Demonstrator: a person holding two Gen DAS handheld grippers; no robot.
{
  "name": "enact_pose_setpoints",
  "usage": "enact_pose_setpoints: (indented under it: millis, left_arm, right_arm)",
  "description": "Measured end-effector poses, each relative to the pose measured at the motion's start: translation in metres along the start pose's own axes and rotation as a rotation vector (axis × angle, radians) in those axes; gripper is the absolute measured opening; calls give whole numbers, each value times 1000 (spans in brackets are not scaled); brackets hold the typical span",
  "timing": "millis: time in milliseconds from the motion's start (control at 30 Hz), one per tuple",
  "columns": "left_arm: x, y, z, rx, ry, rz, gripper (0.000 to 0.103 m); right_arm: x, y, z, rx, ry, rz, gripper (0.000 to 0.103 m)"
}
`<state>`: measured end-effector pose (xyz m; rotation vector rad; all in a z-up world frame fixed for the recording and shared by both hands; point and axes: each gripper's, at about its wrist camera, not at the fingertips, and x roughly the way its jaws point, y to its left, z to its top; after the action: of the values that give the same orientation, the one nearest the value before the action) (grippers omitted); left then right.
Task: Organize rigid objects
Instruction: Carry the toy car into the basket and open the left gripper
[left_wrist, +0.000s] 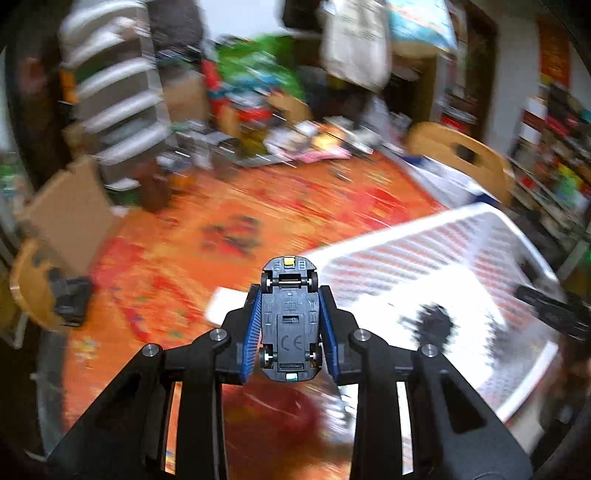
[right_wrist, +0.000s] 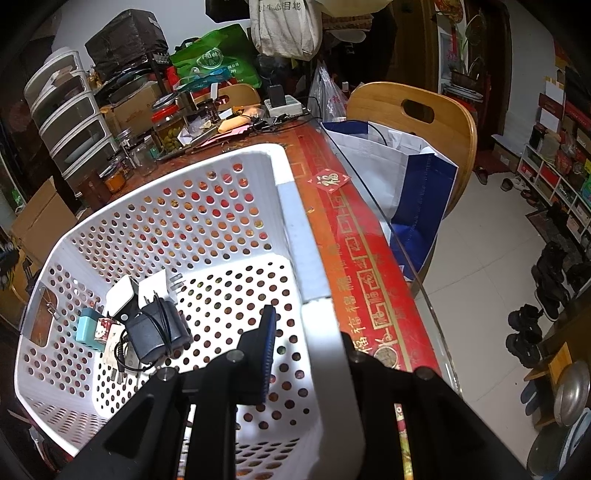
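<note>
My left gripper (left_wrist: 290, 295) is shut on a small toy car (left_wrist: 290, 321). The car is held wheels-up, so its grey underside faces the camera, between the blue pads (left_wrist: 254, 321). It hangs above the orange-red tablecloth (left_wrist: 258, 206), left of the white perforated basket (left_wrist: 406, 258); this view is blurred. My right gripper (right_wrist: 308, 332) is shut on the basket's right wall (right_wrist: 295, 229), one finger (right_wrist: 267, 332) inside and the other hidden outside. In the basket lie a black power adapter (right_wrist: 155, 332) with its cord, white chargers (right_wrist: 122, 295) and a teal plug (right_wrist: 88, 328).
Jars (right_wrist: 170, 125), boxes and clutter fill the table's far side. A drawer tower (right_wrist: 70, 110) stands at the left. A wooden chair (right_wrist: 413, 110) with a blue-and-white bag (right_wrist: 406, 177) sits past the table's glass edge (right_wrist: 406, 258). Shoes lie on the tiled floor (right_wrist: 480, 258).
</note>
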<state>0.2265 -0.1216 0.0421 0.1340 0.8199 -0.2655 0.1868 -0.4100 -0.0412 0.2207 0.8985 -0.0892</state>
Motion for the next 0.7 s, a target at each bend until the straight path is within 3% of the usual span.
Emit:
enact_pose_setpoints:
  millis: [200,333,467,567,700]
  left_arm:
    - [23,-59,1,98,146,-85,27]
    - [51,-92,0,159,266,-77,27]
    - [81,-107,1,211,351,-51,27]
    - [97,-110,1,224,414,-81,27]
    - [107,-113,-3,238,446,-77,27]
  right_arm:
    - [0,-1,0,3,0,10,20]
    - [0,-1,0,6,1,16,20]
    - [0,-1,0,6,-2,18,20]
    - [0,-1,-1,6,-4,20,20]
    - [0,-1,-1,6,-3,20,20]
